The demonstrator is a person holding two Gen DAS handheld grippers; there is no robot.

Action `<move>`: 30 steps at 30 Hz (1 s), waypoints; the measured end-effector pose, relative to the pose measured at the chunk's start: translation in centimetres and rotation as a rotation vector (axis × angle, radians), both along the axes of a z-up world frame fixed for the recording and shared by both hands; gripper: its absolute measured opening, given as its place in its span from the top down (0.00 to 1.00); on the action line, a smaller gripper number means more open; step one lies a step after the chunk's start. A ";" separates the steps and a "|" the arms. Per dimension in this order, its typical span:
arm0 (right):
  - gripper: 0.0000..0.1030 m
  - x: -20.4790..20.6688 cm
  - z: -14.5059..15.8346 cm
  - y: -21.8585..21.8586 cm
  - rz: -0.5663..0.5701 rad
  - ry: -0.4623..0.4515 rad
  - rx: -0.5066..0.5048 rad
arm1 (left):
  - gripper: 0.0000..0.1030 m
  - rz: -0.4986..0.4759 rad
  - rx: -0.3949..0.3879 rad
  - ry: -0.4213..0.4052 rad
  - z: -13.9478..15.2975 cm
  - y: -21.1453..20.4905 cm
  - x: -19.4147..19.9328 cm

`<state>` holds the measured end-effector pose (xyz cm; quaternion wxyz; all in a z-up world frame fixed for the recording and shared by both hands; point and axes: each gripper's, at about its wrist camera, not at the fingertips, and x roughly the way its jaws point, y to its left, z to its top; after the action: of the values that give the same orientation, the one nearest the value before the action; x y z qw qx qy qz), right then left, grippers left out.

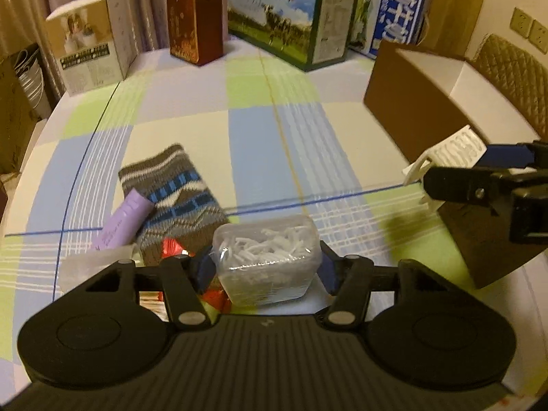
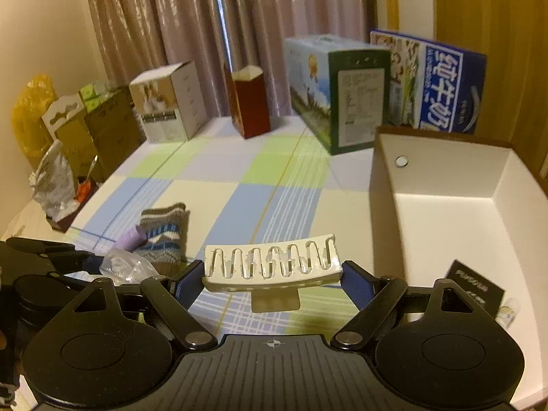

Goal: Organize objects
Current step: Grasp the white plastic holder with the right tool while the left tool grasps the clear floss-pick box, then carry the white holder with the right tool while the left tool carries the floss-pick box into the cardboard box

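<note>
L gripper [image 1: 265,267]: your fingers [image 1: 204,269] bracket the clear floss-pick tub [image 1: 267,260]; pads look to be on its walls, can't confirm firm clamp. R gripper [image 2: 272,279]: fingers clamped on the white hair claw clip [image 2: 270,263], held off the bench [image 1: 191,116].

Risks, as judged:
- Tub walls smooth + rounded; if squeeze is light it may slip or tilt on lift.
- Red wrappers [image 1: 173,248] touching L finger could get dragged.
- Clip gripped by its ends; may pivot w/ fast swing.

Just left of L fingers: knit pouch [image 1: 174,198], purple tube [image 1: 125,219]. Right of R fingers: open white-lined box [image 2: 445,188], near. Bench has checked cloth; cartons along far edge, curtains behind.
</note>
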<state>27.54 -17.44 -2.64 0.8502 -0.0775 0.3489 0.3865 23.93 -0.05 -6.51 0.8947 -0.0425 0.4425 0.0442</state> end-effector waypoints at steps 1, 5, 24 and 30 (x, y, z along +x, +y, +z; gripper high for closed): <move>0.20 0.1 0.4 -0.5 -0.006 -0.004 0.009 | 0.47 -0.004 -0.002 -0.008 0.5 -0.2 -0.1; 0.20 0.6 1.9 -3.4 -0.051 -0.020 0.039 | 0.47 -0.039 -0.006 -0.048 2.6 -1.3 -0.2; 0.20 7.6 2.4 -19.6 -0.209 -0.006 -0.103 | 0.47 -0.326 -0.075 -0.186 8.5 -14.5 3.4; 0.20 9.6 0.5 -20.2 -0.085 0.034 -0.207 | 0.47 -0.404 -0.096 -0.171 8.6 -18.8 4.5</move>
<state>37.11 -37.65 -2.11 0.8472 -0.1436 0.4042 0.3133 28.44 -18.87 2.14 0.9167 0.0006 0.3659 -0.1607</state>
